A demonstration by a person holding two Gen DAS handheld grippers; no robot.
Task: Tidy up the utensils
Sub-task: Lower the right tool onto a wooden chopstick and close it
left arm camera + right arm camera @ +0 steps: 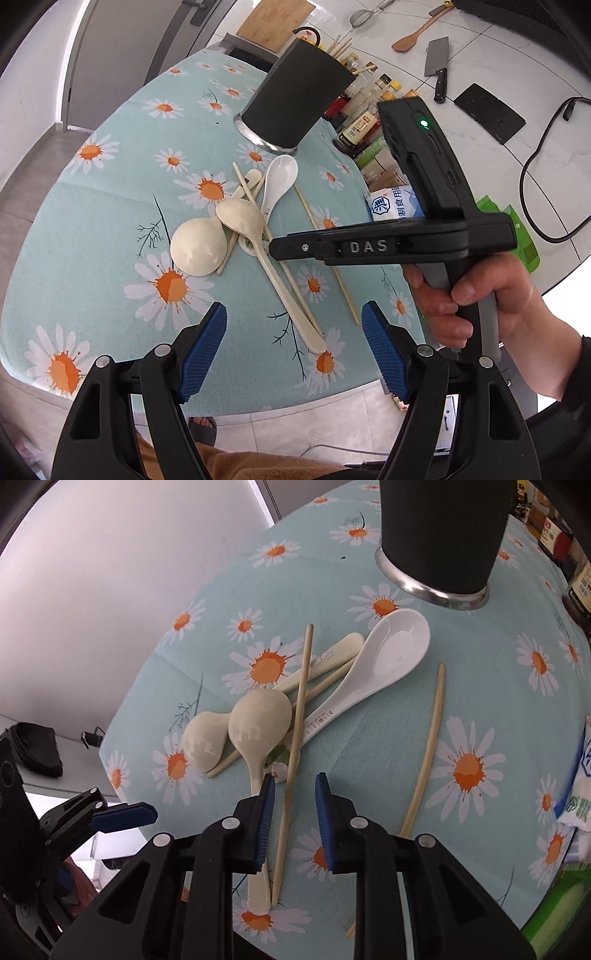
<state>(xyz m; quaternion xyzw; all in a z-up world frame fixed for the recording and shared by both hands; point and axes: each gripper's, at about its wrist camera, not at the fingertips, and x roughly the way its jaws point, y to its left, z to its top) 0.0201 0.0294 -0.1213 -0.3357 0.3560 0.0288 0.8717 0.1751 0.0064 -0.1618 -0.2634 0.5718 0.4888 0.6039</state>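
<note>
Daisy cloth (pixel 110 206) under a heap of spoons (pixel 236 218) and chopsticks (pixel 325 254), near holder (pixel 295 107); left gripper (pixel 293 347) wide, empty, poised above.

Right gripper (pixel 293 819) narrowed astride one chopstick (pixel 295 738), pads not yet pressing, likely lining up a pick.

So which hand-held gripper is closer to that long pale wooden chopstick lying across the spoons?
Right. The right hand-held gripper straddles the chopstick; the left hand-held gripper hovers farther back.
</note>
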